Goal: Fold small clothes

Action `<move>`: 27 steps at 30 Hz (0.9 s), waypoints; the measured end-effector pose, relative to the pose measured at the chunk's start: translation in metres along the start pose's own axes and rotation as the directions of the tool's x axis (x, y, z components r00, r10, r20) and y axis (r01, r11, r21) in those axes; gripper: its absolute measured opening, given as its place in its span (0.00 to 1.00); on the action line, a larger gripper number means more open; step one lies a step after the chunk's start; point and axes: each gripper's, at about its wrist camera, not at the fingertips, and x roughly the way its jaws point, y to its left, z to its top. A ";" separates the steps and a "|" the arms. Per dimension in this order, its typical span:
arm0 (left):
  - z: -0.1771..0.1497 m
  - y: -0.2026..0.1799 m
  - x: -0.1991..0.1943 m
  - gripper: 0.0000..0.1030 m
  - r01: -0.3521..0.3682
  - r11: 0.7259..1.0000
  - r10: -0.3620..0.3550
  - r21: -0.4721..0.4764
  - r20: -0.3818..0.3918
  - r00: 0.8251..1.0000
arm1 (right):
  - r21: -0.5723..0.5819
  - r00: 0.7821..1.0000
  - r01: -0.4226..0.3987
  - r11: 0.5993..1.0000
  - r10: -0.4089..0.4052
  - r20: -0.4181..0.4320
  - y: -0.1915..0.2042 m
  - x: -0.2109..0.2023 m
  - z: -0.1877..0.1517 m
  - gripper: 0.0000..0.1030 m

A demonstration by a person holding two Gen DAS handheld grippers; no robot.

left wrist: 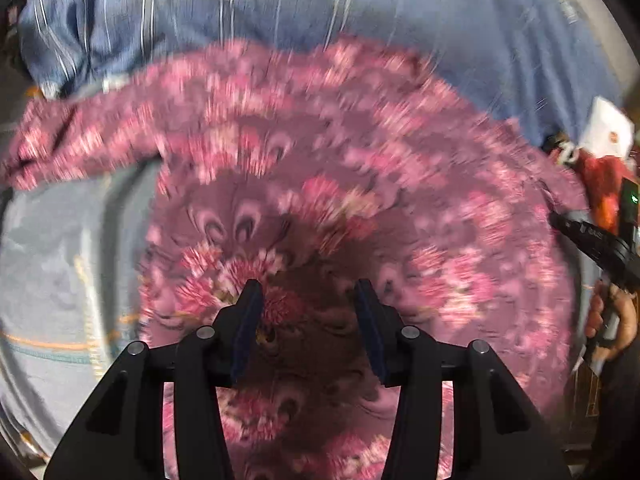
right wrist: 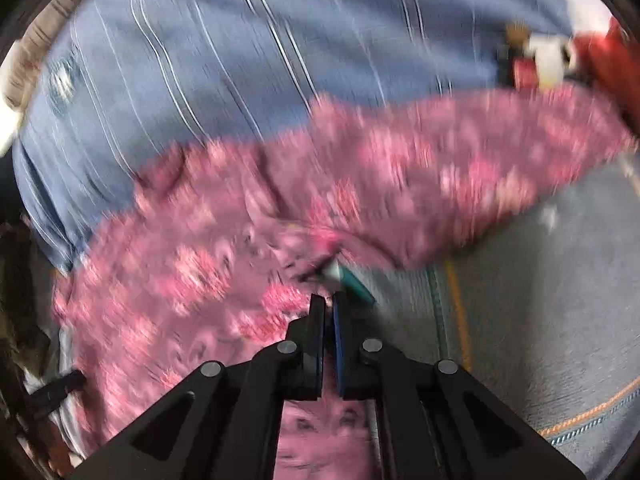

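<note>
1. The pink floral garment (left wrist: 340, 184) lies spread over a grey-blue bedsheet (left wrist: 52, 272); bare sheet shows to its left in the left wrist view and to its right in the right wrist view. A blue striped cloth (left wrist: 360, 12) borders its far edge.
2. The left gripper (left wrist: 308, 292) hovers over the garment's middle, jaws apart with nothing between them.
3. The right gripper (right wrist: 328, 300) has its jaws nearly together at the garment's edge; motion blur hides whether cloth is pinched.
4. A white package (left wrist: 606, 130) sits by the far right edge; no writing is readable.
</note>
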 end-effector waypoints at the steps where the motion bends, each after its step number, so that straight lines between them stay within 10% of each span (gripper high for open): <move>1: -0.002 -0.001 0.001 0.45 -0.012 1.000 0.012 0.009 0.030 0.999 | -0.014 1.000 -0.023 1.000 0.023 0.016 0.000 -0.005 0.001 0.06; 5: -0.007 -0.009 0.000 0.57 -0.025 0.997 0.021 0.071 0.057 0.998 | 0.113 0.986 -0.082 0.990 0.064 0.152 -0.053 -0.049 0.027 0.11; 8: -0.013 -0.014 0.001 0.64 -0.041 0.993 0.032 0.109 0.082 0.996 | 0.344 0.955 0.012 0.939 -0.113 0.273 -0.144 -0.085 0.052 0.40; 12: -0.022 -0.019 0.001 0.71 -0.056 0.991 0.042 0.119 0.123 0.991 | 0.555 0.939 0.079 0.828 -0.249 0.238 -0.236 -0.084 0.062 0.42; 15: -0.020 -0.018 0.003 0.75 -0.044 0.994 0.031 0.104 0.125 0.992 | 0.615 0.951 0.013 0.789 -0.200 0.237 -0.265 -0.062 0.066 0.42; 20: -0.016 -0.023 0.006 0.79 -0.056 0.992 0.044 0.112 0.105 0.994 | 0.571 0.929 0.026 0.820 -0.231 0.289 -0.263 -0.037 0.093 0.45; 21: -0.015 -0.023 0.005 0.79 -0.054 0.993 0.043 0.105 0.102 0.994 | 0.564 0.924 0.053 0.824 -0.254 0.285 -0.258 -0.033 0.100 0.38; 22: -0.014 -0.023 0.005 0.79 -0.052 0.994 0.042 0.099 0.101 0.994 | 0.549 0.921 0.086 0.832 -0.276 0.274 -0.252 -0.030 0.106 0.07; 27: 0.015 -0.027 -0.016 0.64 -0.025 0.995 0.008 0.096 0.174 0.985 | 0.404 0.870 0.126 0.906 -0.297 0.394 -0.215 -0.080 0.128 0.07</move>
